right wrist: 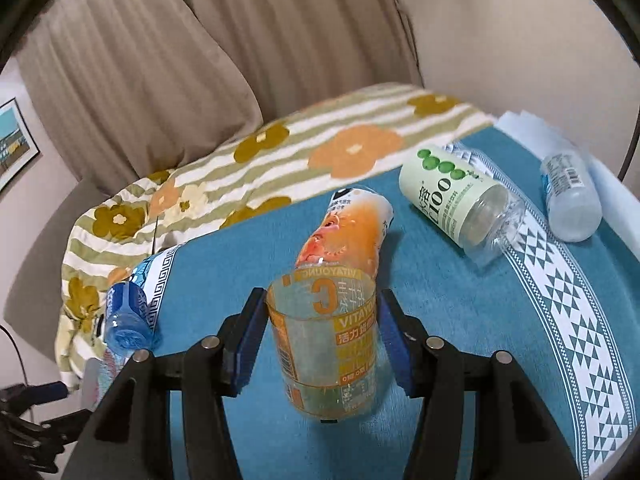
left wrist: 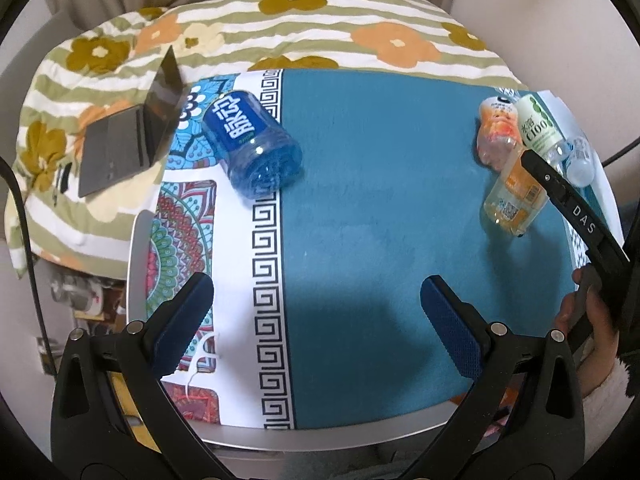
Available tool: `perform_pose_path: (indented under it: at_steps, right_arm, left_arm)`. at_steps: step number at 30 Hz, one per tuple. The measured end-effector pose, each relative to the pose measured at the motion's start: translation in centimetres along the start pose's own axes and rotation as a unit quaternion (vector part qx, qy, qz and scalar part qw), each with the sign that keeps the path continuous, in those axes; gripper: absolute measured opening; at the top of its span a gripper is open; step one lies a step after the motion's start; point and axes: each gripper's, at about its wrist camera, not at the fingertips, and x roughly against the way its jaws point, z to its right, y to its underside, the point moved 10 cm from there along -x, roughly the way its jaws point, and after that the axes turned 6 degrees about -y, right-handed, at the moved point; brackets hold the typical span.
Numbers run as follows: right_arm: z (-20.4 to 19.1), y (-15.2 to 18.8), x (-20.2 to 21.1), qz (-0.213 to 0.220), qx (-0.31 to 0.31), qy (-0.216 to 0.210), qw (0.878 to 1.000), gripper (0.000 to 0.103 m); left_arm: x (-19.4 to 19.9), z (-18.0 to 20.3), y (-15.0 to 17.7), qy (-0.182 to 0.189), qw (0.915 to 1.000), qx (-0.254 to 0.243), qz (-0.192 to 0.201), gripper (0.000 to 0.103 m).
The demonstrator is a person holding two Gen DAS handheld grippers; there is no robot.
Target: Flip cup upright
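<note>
A clear cup with an orange and yellow label (right wrist: 326, 344) stands between the blue pads of my right gripper (right wrist: 322, 338), which is shut on it; its open rim faces away from the camera. It also shows in the left wrist view (left wrist: 516, 196), with the right gripper's black finger (left wrist: 568, 200) beside it. My left gripper (left wrist: 316, 328) is open and empty above the teal cloth (left wrist: 380, 220). A blue cup (left wrist: 252, 144) lies on its side at the far left.
An orange-pink cup (right wrist: 352, 232), a green-white cup (right wrist: 460, 204) and a clear cup (right wrist: 572, 196) lie on their sides on the right. A laptop (left wrist: 132, 136) sits open on the flowered quilt (left wrist: 320, 28). The table's front edge (left wrist: 320, 436) is near.
</note>
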Motion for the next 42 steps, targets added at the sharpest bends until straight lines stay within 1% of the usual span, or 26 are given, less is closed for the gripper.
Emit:
perform_pose_path:
  at_steps: [4,8,13,15,19,20,21,22,24,26,29,32,35,39,42]
  right_arm:
    - [-0.8,0.9,0.8,0.011,0.026,0.007,1.0,0.051]
    - [-1.5,2.0,1.2,0.001,0.058,0.012,0.998,0.051]
    - [-2.0,3.1,1.4,-0.011,0.089,0.019,0.996,0.053]
    - [-2.1,3.5,1.4,-0.014,0.097,0.018,0.995,0.056]
    - [-1.9,3.7,1.5,-0.021,0.093,0.012,0.995,0.057]
    - [-1.8,3.7,1.3,-0.026,0.091,0.011,0.995,0.06]
    - [-1.8,3.7,1.3,-0.028,0.09,0.01,0.996,0.067]
    - [-1.7,3.7,1.3,-0.028,0.088,0.006,0.996,0.071]
    - [-1.8,3.6,1.6,-0.026,0.088,-0.003,0.996,0.095]
    - [-1.9,3.6,1.8,-0.031,0.091,-0.01,0.995,0.102]
    - [-2.0,3.4,2.5,-0.041,0.102,-0.014,0.994,0.102]
    - [-2.3,2.6,4.3,-0.053,0.115,-0.021,0.992,0.102]
    - [-2.3,1.0,6.9,-0.054,0.126,-0.02,0.99,0.102]
    - [-1.7,-1.3,10.6,-0.069,0.123,-0.015,0.99,0.102]
    - [-1.1,-2.7,12.9,-0.076,0.122,-0.002,0.99,0.103]
  left_arm:
    - [-0.3,0.1,0.8,-0.004,1.0,-0.005,-0.005,0.103]
    - [-0.3,0.6,1.3,0.004,0.9999,-0.006,-0.008,0.103]
    - [0.0,1.3,1.6,0.006,0.9999,-0.009,-0.004,0.103]
    - [0.1,1.3,1.7,0.007,1.0,-0.006,-0.003,0.103]
    - [0.3,1.4,2.0,0.003,1.0,-0.001,-0.002,0.103]
    - [0.4,1.4,2.0,0.003,1.0,0.002,-0.001,0.103]
    - [0.5,1.4,2.1,0.002,1.0,0.005,0.0,0.103]
    - [0.7,1.4,2.2,0.002,1.0,0.007,0.001,0.103]
    - [1.1,1.5,2.3,-0.002,0.9999,0.01,0.005,0.103]
    - [1.7,1.5,2.3,-0.005,0.9998,0.015,0.01,0.103]
    - [2.9,1.8,2.0,-0.004,0.9994,0.026,0.021,0.103]
    - [4.9,2.2,1.4,-0.006,0.9986,0.032,0.042,0.103]
    - [7.2,2.8,0.7,-0.007,0.9972,0.036,0.064,0.103]
    - [10.3,3.4,-0.3,-0.005,0.9944,0.048,0.094,0.103]
    - [12.3,4.0,-1.1,0.0,0.9918,0.056,0.115,0.103]
